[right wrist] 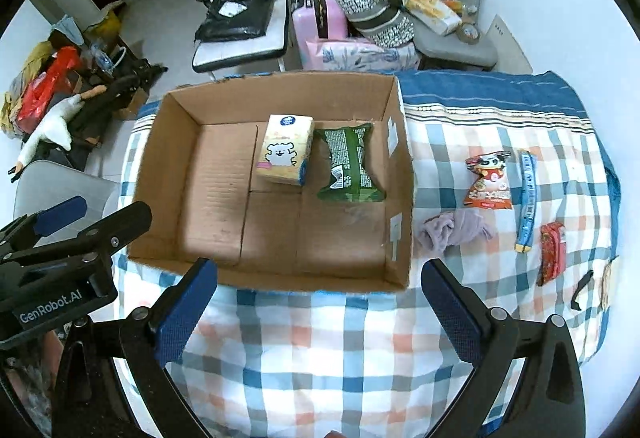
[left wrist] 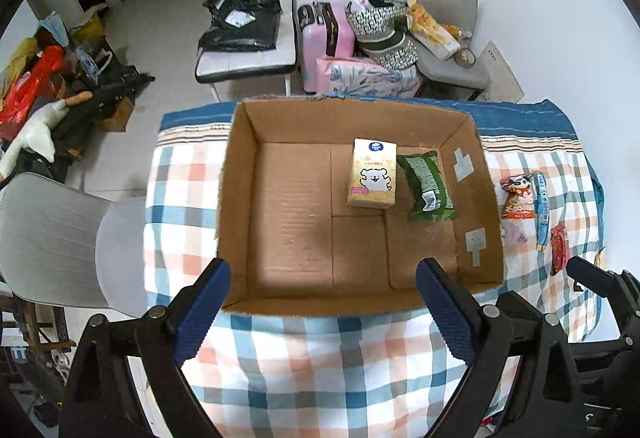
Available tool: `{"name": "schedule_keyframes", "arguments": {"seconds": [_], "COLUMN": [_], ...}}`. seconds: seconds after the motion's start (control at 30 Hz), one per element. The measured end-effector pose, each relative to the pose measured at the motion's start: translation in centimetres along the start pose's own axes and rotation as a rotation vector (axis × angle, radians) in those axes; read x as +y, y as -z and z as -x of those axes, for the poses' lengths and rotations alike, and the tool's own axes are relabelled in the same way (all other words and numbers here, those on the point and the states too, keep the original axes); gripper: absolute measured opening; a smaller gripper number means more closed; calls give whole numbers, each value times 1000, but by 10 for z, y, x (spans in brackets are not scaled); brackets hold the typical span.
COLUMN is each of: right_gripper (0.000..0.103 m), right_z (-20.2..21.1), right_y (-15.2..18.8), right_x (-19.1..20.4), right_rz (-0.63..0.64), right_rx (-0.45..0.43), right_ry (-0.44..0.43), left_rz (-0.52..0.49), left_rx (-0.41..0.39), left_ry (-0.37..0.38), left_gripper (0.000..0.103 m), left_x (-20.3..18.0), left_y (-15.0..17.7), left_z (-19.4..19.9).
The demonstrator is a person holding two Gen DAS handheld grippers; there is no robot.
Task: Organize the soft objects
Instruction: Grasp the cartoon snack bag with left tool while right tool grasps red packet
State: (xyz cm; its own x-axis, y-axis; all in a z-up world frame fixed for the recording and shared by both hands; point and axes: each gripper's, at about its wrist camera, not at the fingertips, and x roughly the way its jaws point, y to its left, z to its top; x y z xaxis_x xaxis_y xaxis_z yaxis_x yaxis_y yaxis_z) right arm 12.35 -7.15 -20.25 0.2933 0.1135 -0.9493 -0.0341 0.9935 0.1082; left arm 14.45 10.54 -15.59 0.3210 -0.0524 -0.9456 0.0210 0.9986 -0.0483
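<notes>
Item: lilac cloth (right wrist: 452, 230), crumpled on the bench just right of our cardboard box (right wrist: 404, 173); light, limp; we pinch its bunched middle. Right claw (right wrist: 318, 308) and left claw (left wrist: 322, 304) both wide, empty.

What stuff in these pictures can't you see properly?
- Purple cloth: in the left wrist view the cardboard box wall hides most of it.
- Green packet: print too small to read in either view.
- Red packet: label too small and blurred, right wrist view.
- Left gripper and right gripper: bodies cut off by the bottom edge.
</notes>
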Motion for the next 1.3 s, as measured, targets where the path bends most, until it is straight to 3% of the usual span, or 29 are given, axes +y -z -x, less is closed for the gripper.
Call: {"name": "schedule_keyframes", "arguments": {"seconds": [0.33,0.5,0.67,0.83,1.0,1.13,1.3], "right_gripper": [103,103,103,103,103,103,103], "right_z": [46,65,69,44,-6,-60,-132], "right_y": [27,40,56,72,69,57,44], "right_x": [-19,-76,-167,-277,-376,-435,-472], "right_rz": [-44,-137,-258,-378,-434,-443,-415], "right_rx": [-46,-88,-92,-62,25,131,272], "right_ry": [-79,-80,-25,96,89,101,76], "left_rz": [-5,-51,-124,-167,-175,-141,-118], "left_rx": [-31,-57,-5,138,267,387,480], "left_ry": [45,77,139,195,159,141,90], "left_gripper": [95,95,95,95,95,95,95], "left_x": [-24,-75,-152,-244,-312,-341,-359], "left_y": [11,4,-7,-27,-46,-59,-68], "left_z": [38,48,31,-29,-112,-182,-247]}}
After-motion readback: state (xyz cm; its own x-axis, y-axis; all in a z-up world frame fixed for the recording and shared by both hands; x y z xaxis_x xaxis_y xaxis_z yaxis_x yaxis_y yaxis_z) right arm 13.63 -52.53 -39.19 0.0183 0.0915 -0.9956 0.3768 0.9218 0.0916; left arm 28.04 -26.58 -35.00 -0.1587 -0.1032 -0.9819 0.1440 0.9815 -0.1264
